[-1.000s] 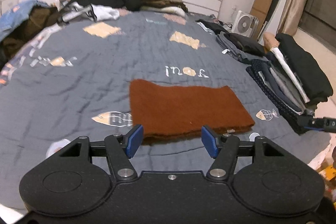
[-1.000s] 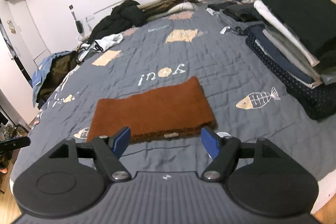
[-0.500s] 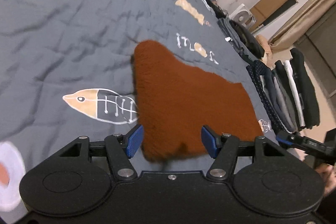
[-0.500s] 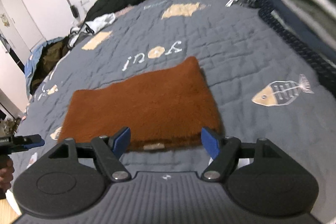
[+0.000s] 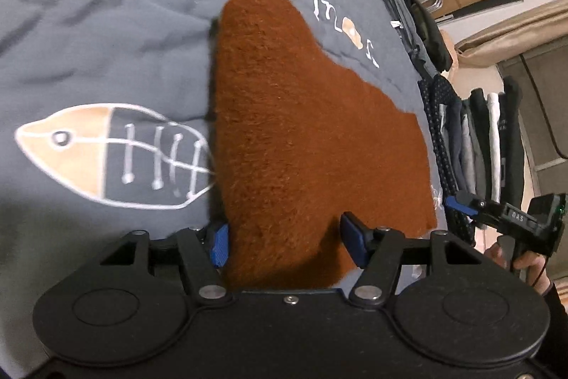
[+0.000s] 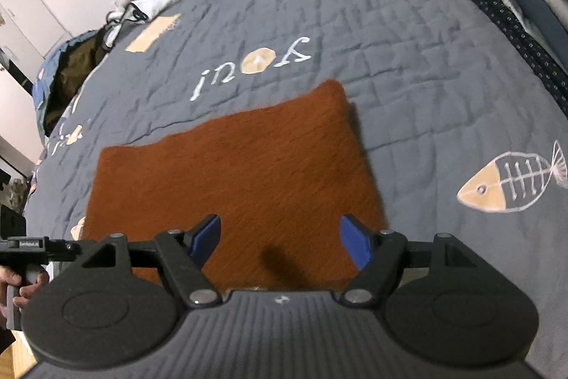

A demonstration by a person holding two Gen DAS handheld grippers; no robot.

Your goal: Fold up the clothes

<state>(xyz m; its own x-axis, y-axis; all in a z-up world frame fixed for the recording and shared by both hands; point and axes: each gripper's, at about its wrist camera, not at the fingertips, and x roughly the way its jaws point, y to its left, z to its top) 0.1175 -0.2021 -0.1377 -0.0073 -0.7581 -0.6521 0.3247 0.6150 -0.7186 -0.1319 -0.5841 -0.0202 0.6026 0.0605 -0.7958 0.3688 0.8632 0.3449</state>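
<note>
Brown fuzzy cloth lay folded on bed | soft, light, floppy | grab near corners | left gripper, right gripper: jaws wide apart, held nothing

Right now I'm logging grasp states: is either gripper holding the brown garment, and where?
Nothing is held. The left gripper and right gripper are both open, straddling the near edge of the brown garment.
</note>
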